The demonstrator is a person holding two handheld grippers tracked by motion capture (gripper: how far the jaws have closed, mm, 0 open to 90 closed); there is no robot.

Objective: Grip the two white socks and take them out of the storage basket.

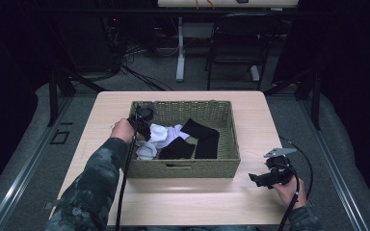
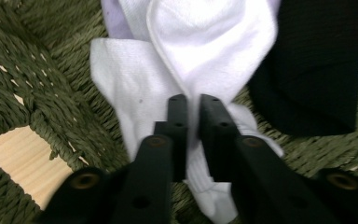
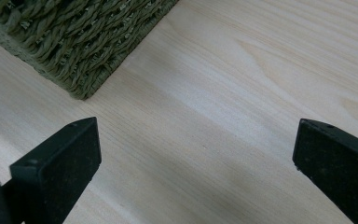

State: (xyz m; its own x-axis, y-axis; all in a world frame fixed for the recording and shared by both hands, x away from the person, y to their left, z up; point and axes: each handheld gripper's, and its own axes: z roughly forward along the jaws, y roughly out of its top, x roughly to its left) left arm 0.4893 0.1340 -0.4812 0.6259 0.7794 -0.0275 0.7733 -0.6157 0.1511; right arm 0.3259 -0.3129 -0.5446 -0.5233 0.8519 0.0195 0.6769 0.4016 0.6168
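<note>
1. Nearest the camera in the high view, the right gripper [image 1: 259,180] is resting in the person's right hand [image 1: 287,191] on the bare wooden table [image 1: 197,202], its jaws standing spread wide with nothing between them.

2. In the right gripper view, pale tabletop [image 3: 242,93] is lying between the two parted black jaws, and a corner of the woven basket [image 3: 81,42] is sitting just ahead of them to the left, apart from both.

3. Farther in, the olive woven basket [image 1: 183,168] is sitting at the middle of the table, and the left gripper [image 1: 143,129] is reaching down into its left end from the person's left hand [image 1: 122,130], the camouflage sleeve [image 1: 94,187] trailing behind.

4. In the left gripper view, the left gripper [image 2: 193,103] is pinching a fold of a white sock [image 2: 135,93], its jaws drawn nearly together on the cloth, which is running beneath them and out past their tips.

5. Just beyond the tips, a second white sock [image 2: 214,42] is lying over the first; to the right of the jaws, a black sock [image 2: 317,79] is resting on the basket floor [image 2: 37,93].

6. Past the left gripper in the high view, more black socks [image 1: 204,139] are lying across the basket's middle, beside the white heap [image 1: 161,134].
</note>
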